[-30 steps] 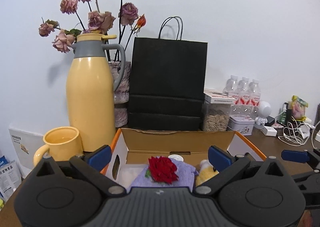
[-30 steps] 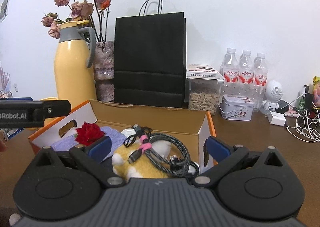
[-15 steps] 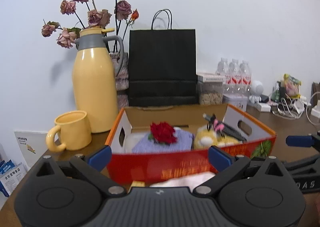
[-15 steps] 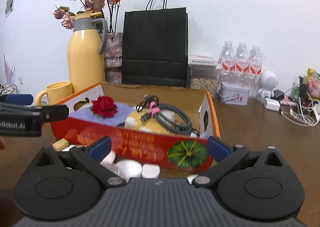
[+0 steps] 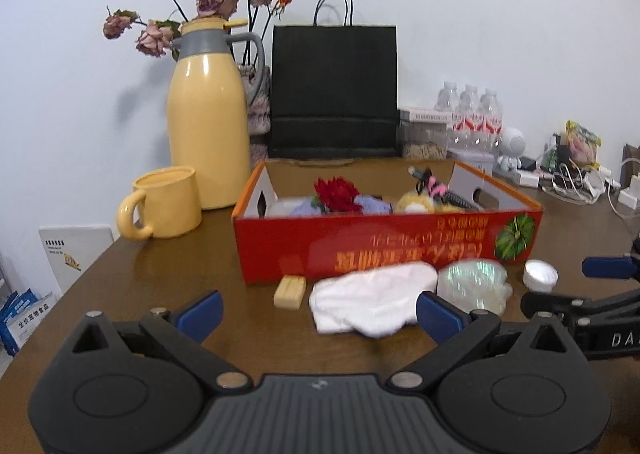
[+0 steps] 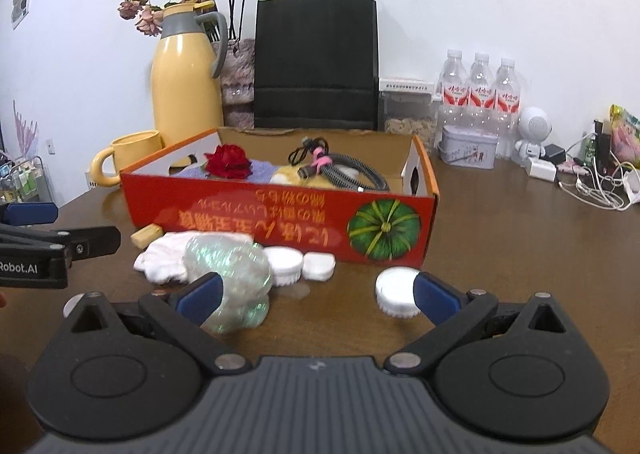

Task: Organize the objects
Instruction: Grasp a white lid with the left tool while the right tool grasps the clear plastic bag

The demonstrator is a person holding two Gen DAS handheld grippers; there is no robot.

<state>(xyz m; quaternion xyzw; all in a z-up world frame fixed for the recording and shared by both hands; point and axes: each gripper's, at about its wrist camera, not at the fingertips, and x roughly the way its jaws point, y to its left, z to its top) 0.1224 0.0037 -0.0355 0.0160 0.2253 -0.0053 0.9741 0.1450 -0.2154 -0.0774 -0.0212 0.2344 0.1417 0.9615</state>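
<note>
A red cardboard box (image 5: 384,250) (image 6: 280,226) stands mid-table holding a red rose (image 5: 336,194) (image 6: 228,162), a purple cloth, a yellow plush toy (image 5: 416,202) and a coiled cable (image 6: 340,170). In front of it lie a white cloth (image 5: 372,294) (image 6: 164,258), an iridescent bag (image 5: 472,282) (image 6: 228,274), a tan block (image 5: 290,290) (image 6: 146,237) and white round lids (image 6: 396,290) (image 5: 540,274). My left gripper (image 5: 318,314) is open just before the white cloth. My right gripper (image 6: 316,294) is open, with the bag at its left finger and a lid at its right.
A yellow thermos (image 5: 206,122) and yellow mug (image 5: 164,206) stand left of the box, with dried roses, a black paper bag (image 5: 334,90), water bottles (image 6: 480,94), a tin (image 6: 468,146) and tangled chargers (image 6: 592,182) along the back and right. The table edge lies at left.
Both grippers have drawn back from over the box toward the table's front. The box's red front and the loose items before it have come into view.
</note>
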